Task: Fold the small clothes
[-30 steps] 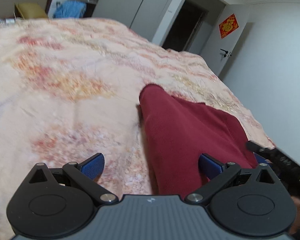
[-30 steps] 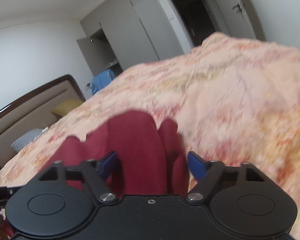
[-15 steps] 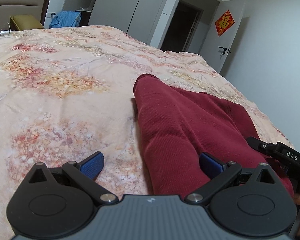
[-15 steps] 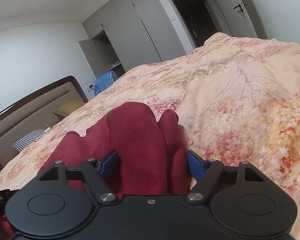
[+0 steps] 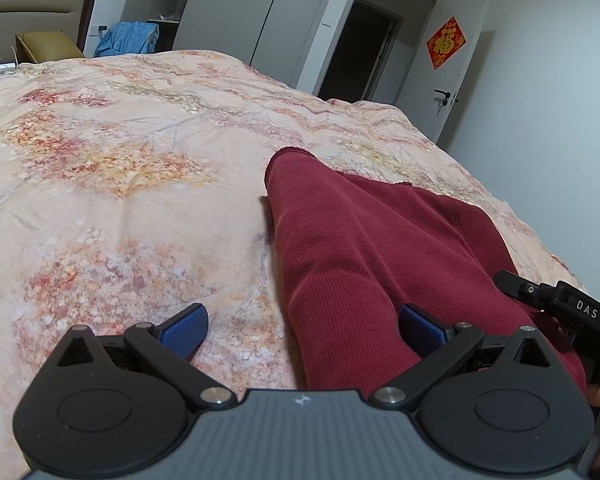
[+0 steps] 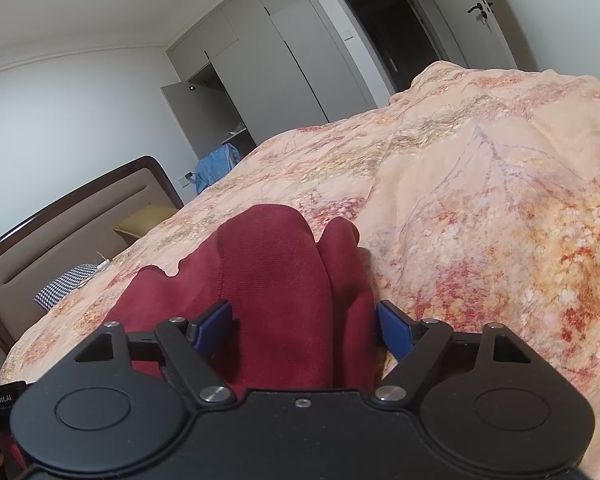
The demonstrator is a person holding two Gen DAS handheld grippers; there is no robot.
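Observation:
A dark red knit garment lies partly folded on the floral bedspread. It also shows in the right wrist view. My left gripper is open low over the garment's near left edge, its right pad over the cloth and its left pad over the bedspread. My right gripper is open with its jaws on either side of the garment's near end. The right gripper's body shows at the left wrist view's right edge.
The bed's headboard and a checked pillow are at the far left. Grey wardrobes, an open dark doorway and a white door stand beyond the bed. Blue cloth lies past the bed's far edge.
Both views have steadied and the blur is gone. Both grippers stay open over the red garment, shifted only slightly.

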